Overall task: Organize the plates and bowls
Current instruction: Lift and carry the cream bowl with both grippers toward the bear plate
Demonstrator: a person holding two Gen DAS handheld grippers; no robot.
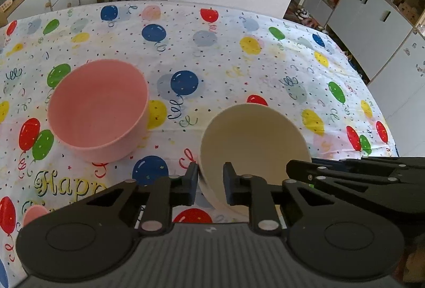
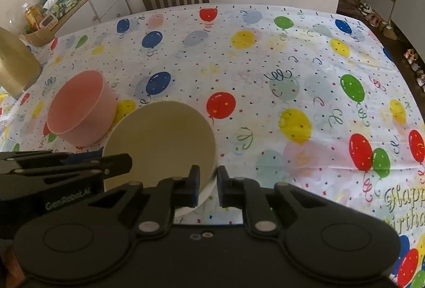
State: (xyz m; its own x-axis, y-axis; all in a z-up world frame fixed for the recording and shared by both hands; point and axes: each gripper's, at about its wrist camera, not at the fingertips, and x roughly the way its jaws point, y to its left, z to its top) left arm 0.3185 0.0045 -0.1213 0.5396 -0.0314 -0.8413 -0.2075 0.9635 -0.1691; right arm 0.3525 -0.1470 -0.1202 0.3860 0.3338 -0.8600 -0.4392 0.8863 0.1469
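Both grippers clamp the cream bowl [image 1: 255,144]: the left gripper [image 1: 210,181] pinches its left rim, the right gripper [image 2: 208,185] its right rim. The pink bowl [image 1: 98,104] sits just left on the balloon-print surface [image 1: 265,70].

Pink bowl [image 1: 98,104], cream bowl [image 1: 252,144], balloon-patterned tablecloth [image 1: 239,62], seemingly white.
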